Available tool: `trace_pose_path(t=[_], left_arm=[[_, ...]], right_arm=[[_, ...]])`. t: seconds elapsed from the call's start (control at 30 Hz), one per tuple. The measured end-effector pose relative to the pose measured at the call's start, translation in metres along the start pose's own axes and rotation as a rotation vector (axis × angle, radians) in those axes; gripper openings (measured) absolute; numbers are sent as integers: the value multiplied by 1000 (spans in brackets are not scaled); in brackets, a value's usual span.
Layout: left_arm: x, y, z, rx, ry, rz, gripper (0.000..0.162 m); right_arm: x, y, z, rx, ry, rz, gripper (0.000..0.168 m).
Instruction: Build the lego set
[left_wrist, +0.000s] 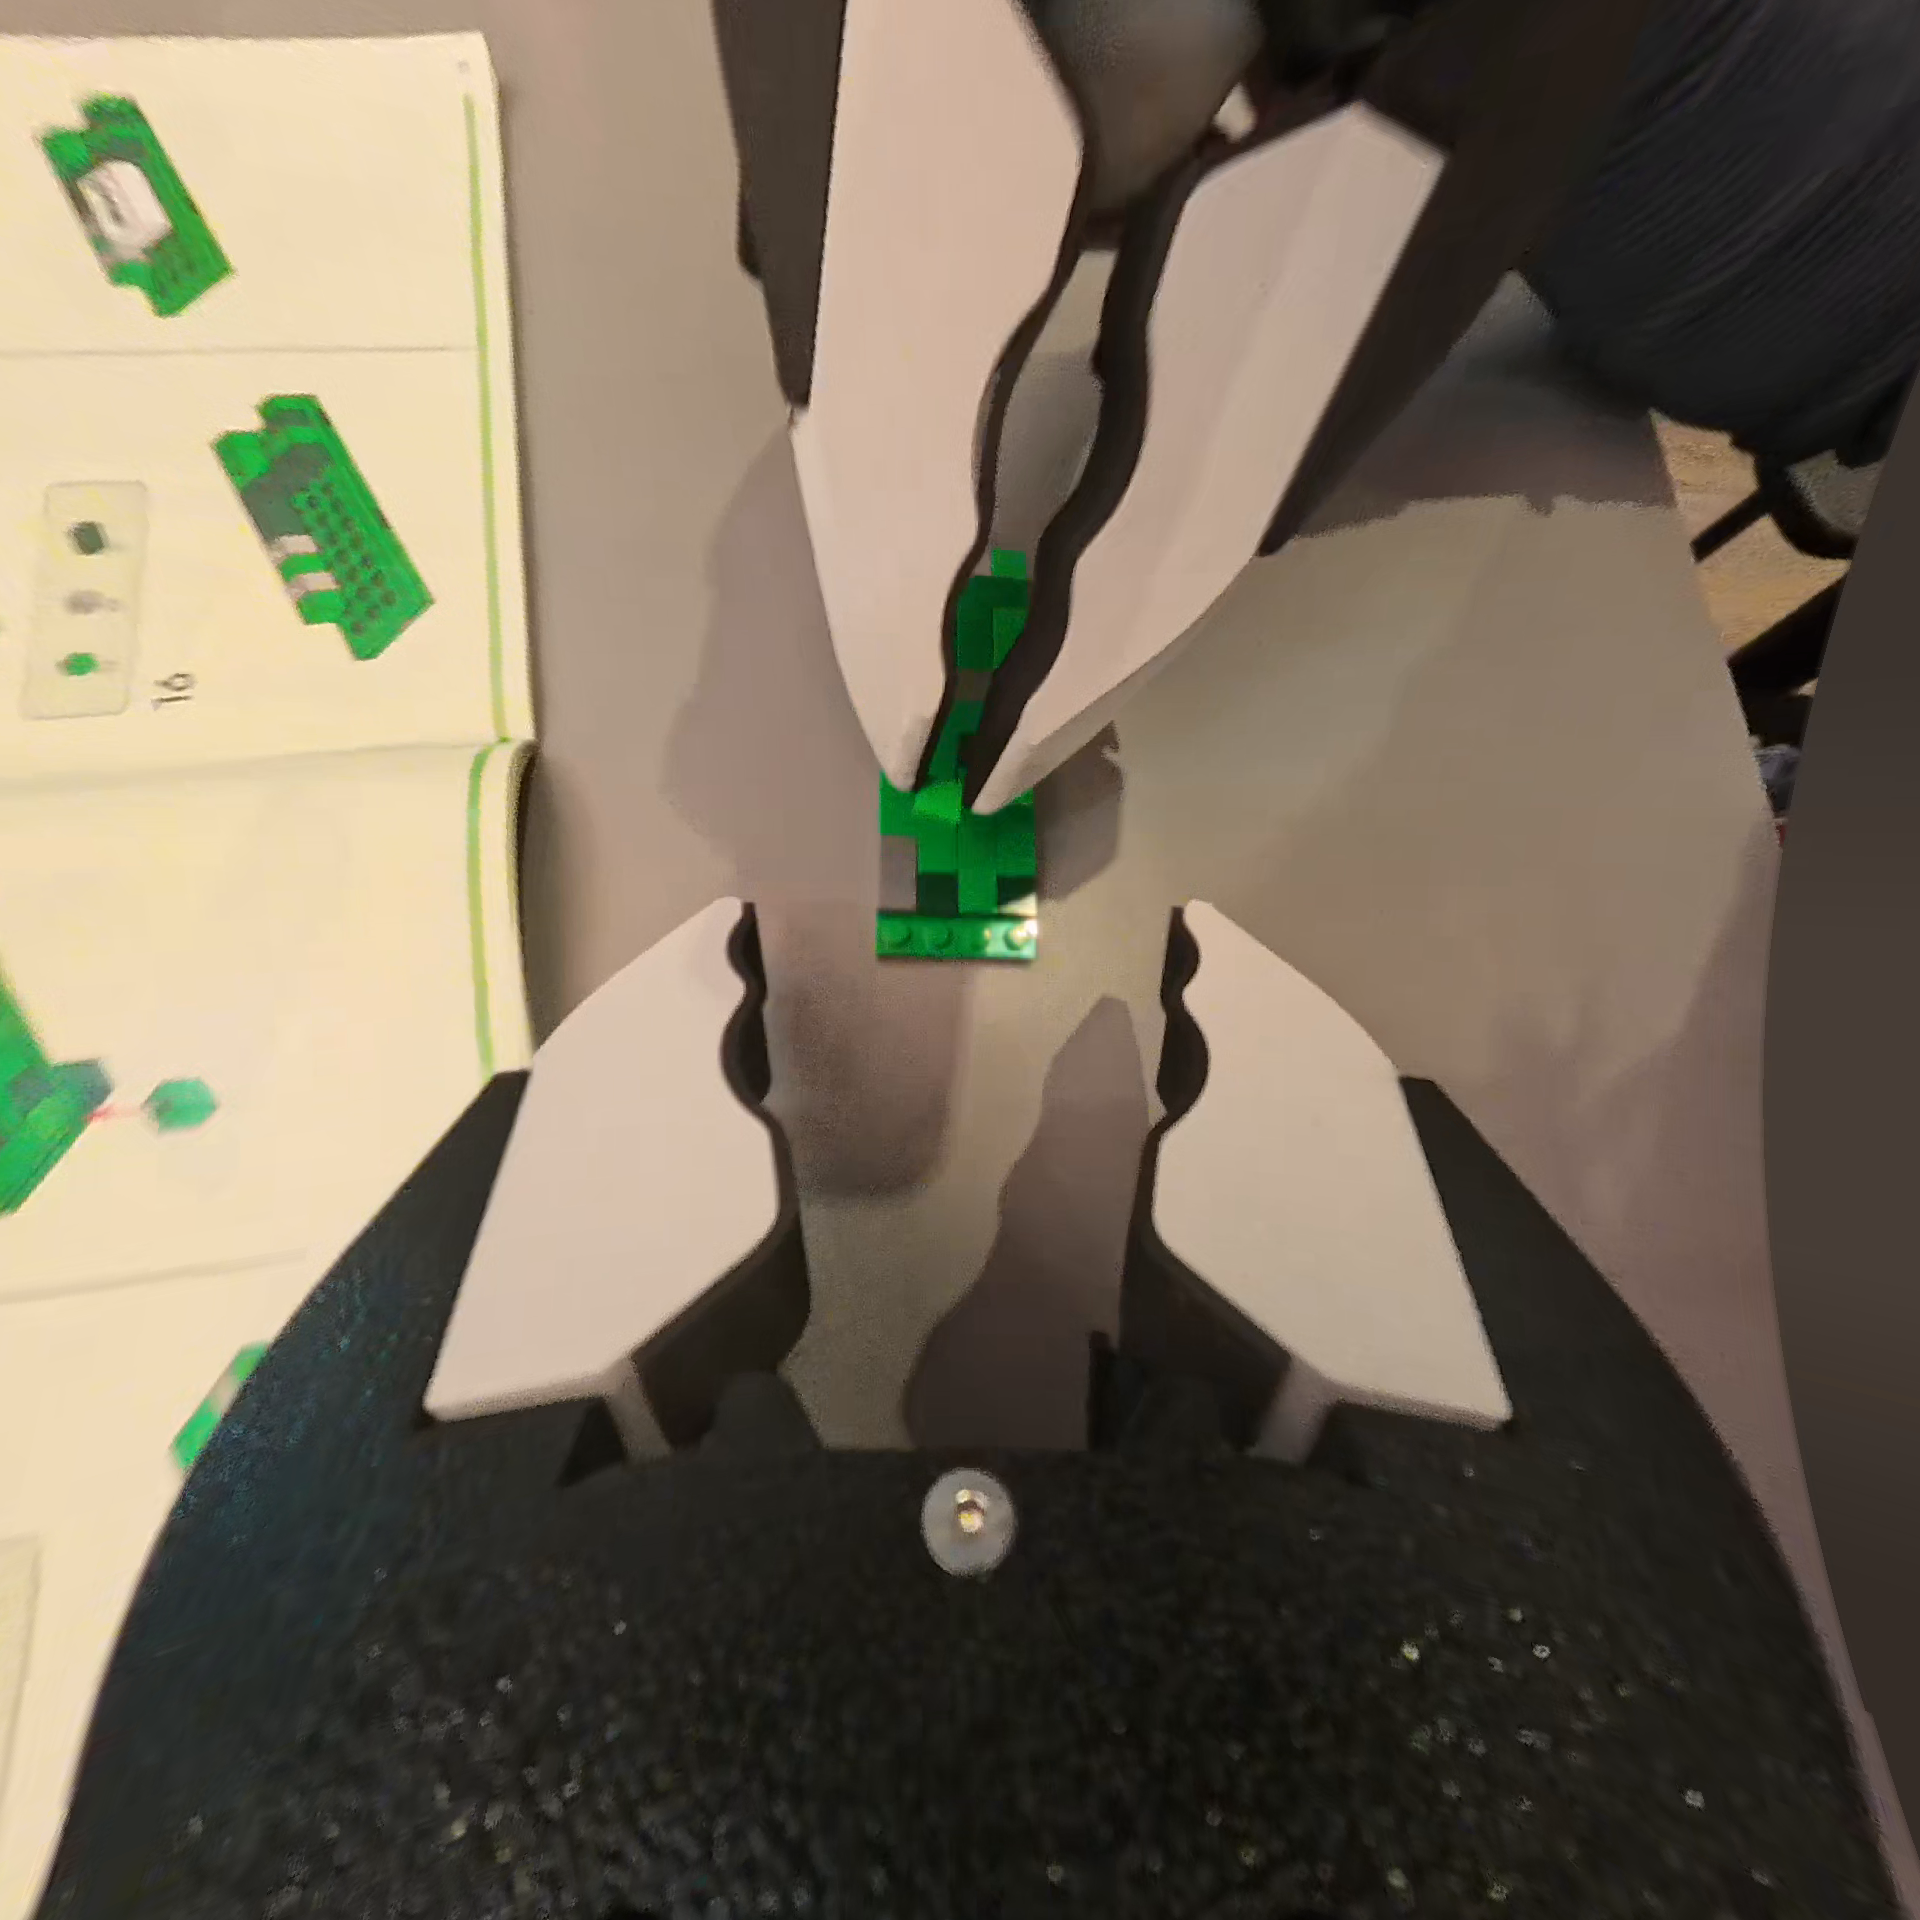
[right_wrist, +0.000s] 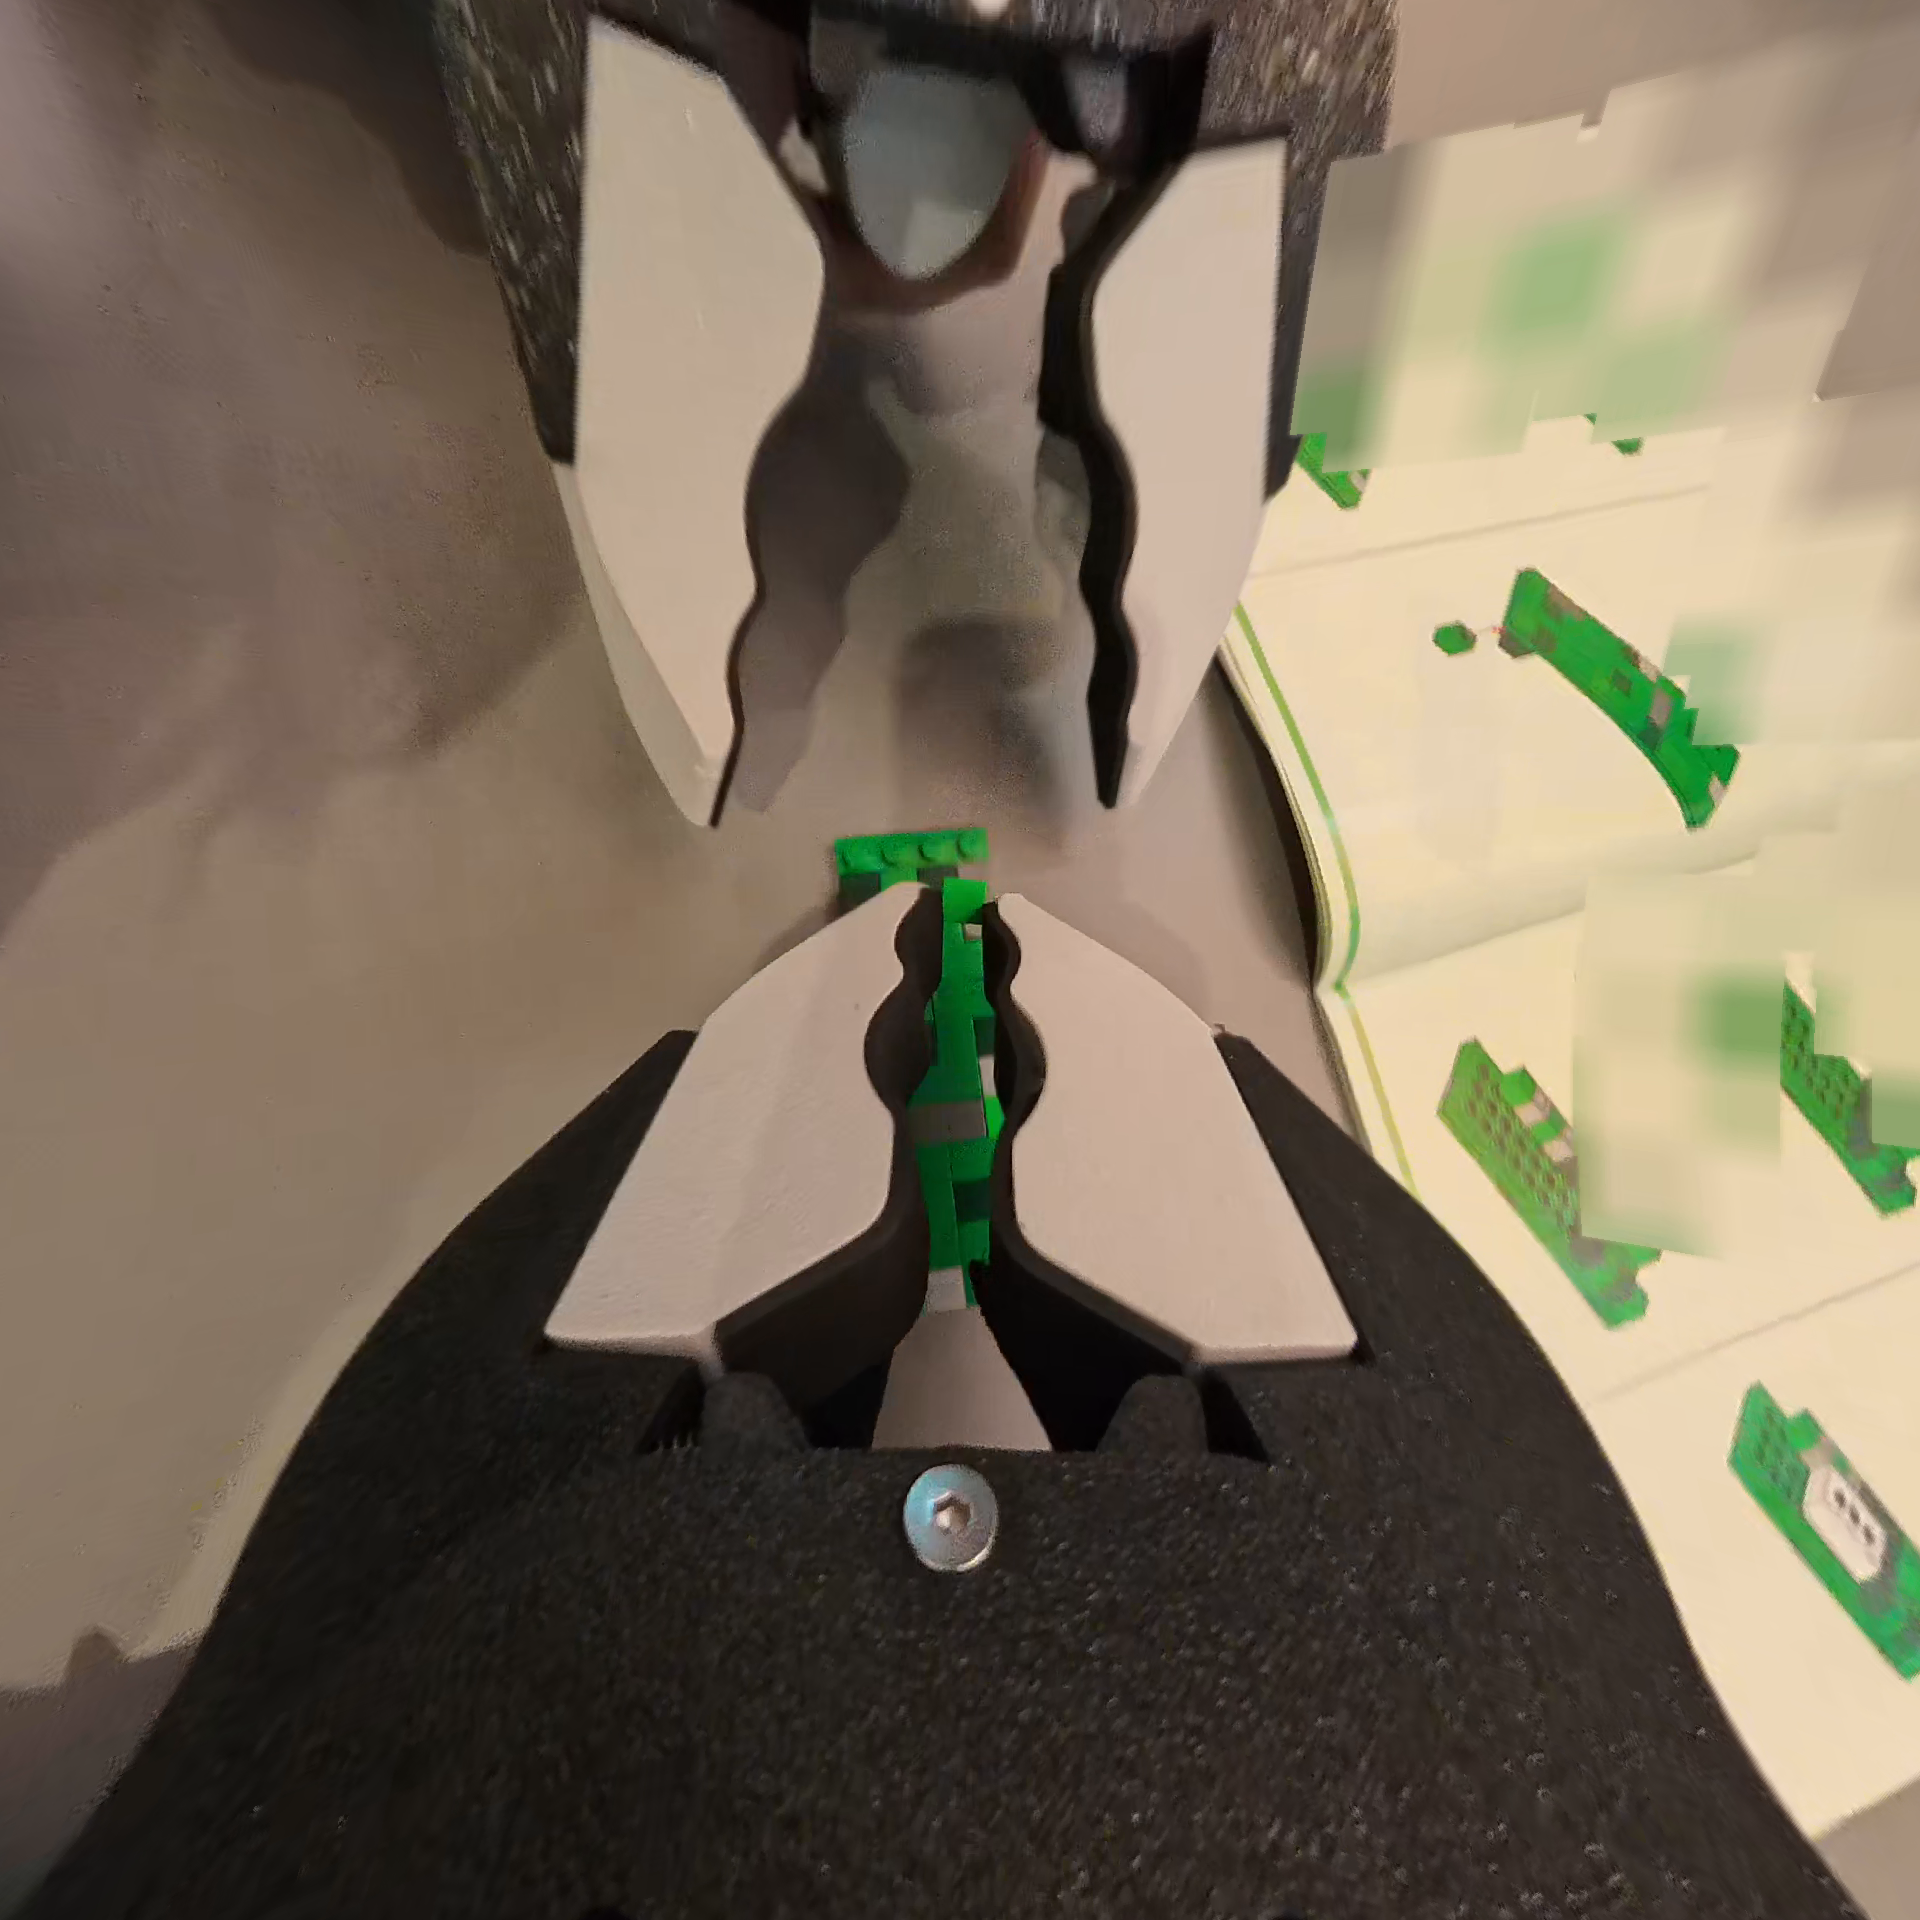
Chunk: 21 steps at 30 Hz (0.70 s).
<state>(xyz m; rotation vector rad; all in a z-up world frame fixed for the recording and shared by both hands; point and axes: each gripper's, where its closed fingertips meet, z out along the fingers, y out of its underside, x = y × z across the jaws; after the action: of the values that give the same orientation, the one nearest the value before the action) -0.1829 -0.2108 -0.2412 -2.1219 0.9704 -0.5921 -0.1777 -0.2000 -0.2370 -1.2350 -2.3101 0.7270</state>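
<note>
A small green lego build (left_wrist: 961, 883), with dark green and grey bricks on a green plate, lies on the grey table. My right gripper (left_wrist: 951, 790) comes in from the far side. Its white fingers are closed around the build's raised upper bricks, with the tips at a small bright green piece (left_wrist: 940, 808). In the right wrist view the right gripper (right_wrist: 956, 899) pinches the build (right_wrist: 951, 1122) along its length, and the plate's studded end (right_wrist: 914, 852) sticks out past the tips. My left gripper (left_wrist: 956, 920) is open and empty, just short of the studded end, and it also shows opposite in the right wrist view (right_wrist: 912, 805).
An open instruction booklet (left_wrist: 260, 623) with pictures of green builds lies on the table to the left of the build, and it shows on the right in the right wrist view (right_wrist: 1455, 935). A black-gloved hand (left_wrist: 1714, 208) holds the right gripper. A chair base (left_wrist: 1766, 520) stands beyond the table edge. Both grippers' tips are close together, under 4 cm apart.
</note>
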Motion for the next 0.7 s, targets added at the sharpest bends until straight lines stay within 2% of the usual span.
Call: trace_pose_path(t=[0.13, 0.23, 0.47, 0.57, 0.7], left_arm=[[-2, -4, -28, 99, -102, 24, 72], [0, -3, -36, 136, -108, 22, 68], [19, 8, -21, 71, -7, 143, 52], [22, 10, -13, 28, -5, 227, 51], [21, 8, -4, 15, -7, 254, 52]], right_arm=[[0, -2, 16, -74, -22, -36, 7], [0, -2, 23, -94, -42, -42, 7], [-1, -1, 24, -149, -69, -73, 7], [0, 2, 25, -161, -74, -76, 7], [1, 2, 26, -158, -76, -75, 7]])
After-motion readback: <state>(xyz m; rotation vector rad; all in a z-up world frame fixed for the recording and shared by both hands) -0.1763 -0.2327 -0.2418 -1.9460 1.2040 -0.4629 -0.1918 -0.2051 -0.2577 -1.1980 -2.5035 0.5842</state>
